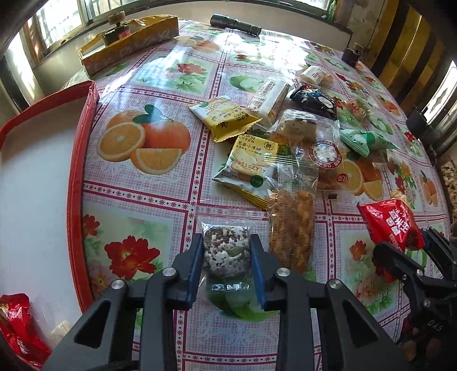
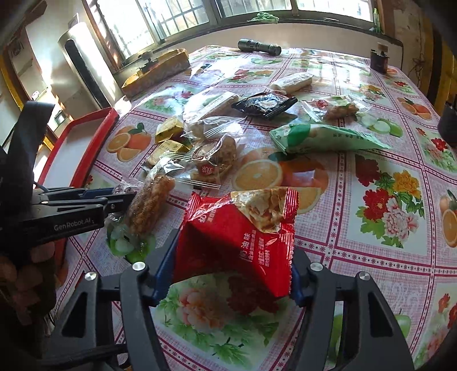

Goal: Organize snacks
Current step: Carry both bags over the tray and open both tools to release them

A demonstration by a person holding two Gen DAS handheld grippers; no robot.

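Note:
My left gripper [image 1: 227,256] is shut on a clear-wrapped nut and chocolate cake [image 1: 227,252] just above the tablecloth. My right gripper [image 2: 234,256] is shut on a red snack packet [image 2: 237,231] and holds it lifted over the table; that packet also shows in the left wrist view [image 1: 391,225]. A pile of snacks lies ahead: two yellow biscuit packets [image 1: 248,168], a long crispy bar in clear wrap [image 1: 291,225], a round pastry [image 1: 325,159], a black packet [image 1: 314,102] and a green packet [image 2: 322,138]. A red tray [image 1: 77,171] with a white floor sits at the left.
Another red packet [image 1: 17,325] lies in the tray's near corner. A yellow box [image 1: 128,42], a flashlight [image 1: 235,24] and a small dark jar [image 2: 379,58] stand at the table's far edge. White wrapped bars [image 1: 271,97] lie behind the pile.

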